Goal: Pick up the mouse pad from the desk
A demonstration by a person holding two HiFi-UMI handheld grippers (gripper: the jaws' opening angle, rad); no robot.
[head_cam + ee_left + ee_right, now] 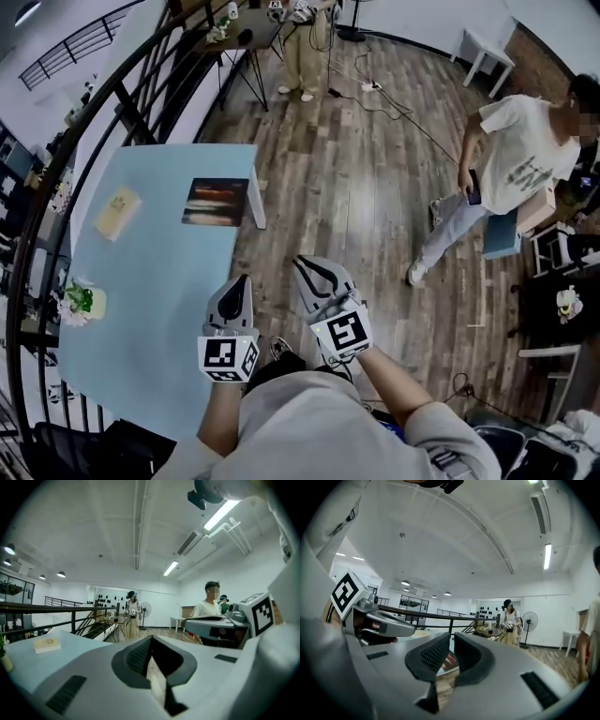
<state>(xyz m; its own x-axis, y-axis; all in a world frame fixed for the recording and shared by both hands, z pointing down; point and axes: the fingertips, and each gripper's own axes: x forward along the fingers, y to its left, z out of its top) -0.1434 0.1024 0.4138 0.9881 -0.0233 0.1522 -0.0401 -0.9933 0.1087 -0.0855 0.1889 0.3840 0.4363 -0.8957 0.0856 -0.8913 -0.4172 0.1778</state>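
Mouse pad (216,202) flat on table (150,281), near far corner. Left gripper (244,281) seems pressed together, right gripper (309,267) slightly apart, both empty. Thin pad could slide off if pushed.

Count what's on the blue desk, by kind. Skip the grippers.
mouse pad: 1
cream book: 1
small plant: 1
Total: 3
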